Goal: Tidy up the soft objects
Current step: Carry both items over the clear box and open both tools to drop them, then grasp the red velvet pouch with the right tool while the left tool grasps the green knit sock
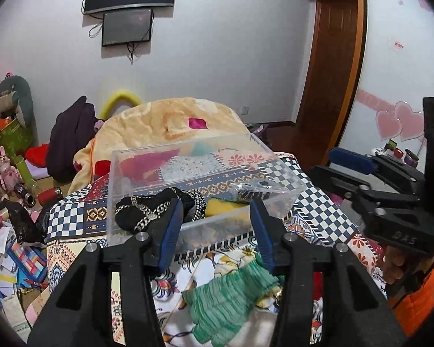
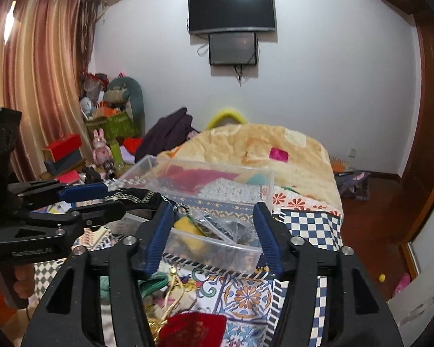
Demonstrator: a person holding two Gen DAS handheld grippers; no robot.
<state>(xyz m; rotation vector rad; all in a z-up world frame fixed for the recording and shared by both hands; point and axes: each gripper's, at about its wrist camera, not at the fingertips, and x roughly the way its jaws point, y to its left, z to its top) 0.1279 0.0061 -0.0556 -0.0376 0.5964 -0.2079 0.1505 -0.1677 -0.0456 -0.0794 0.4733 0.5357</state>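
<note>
A clear plastic box stands on the patterned bedspread. In it lie a black cloth with gold trim, a yellow soft piece and a clear bag of dark items. My left gripper is open and empty, just in front of the box's near wall. A green crinkled cloth lies on the bed below it. My right gripper is open and empty, also before the box. A red pouch lies under it. The left gripper reaches in from the left there.
A peach blanket is heaped behind the box. The floor to the left holds boxes, papers, a pink rabbit toy and stuffed toys. A wooden door frame and a wardrobe with pink hearts stand to the right. Screens hang on the far wall.
</note>
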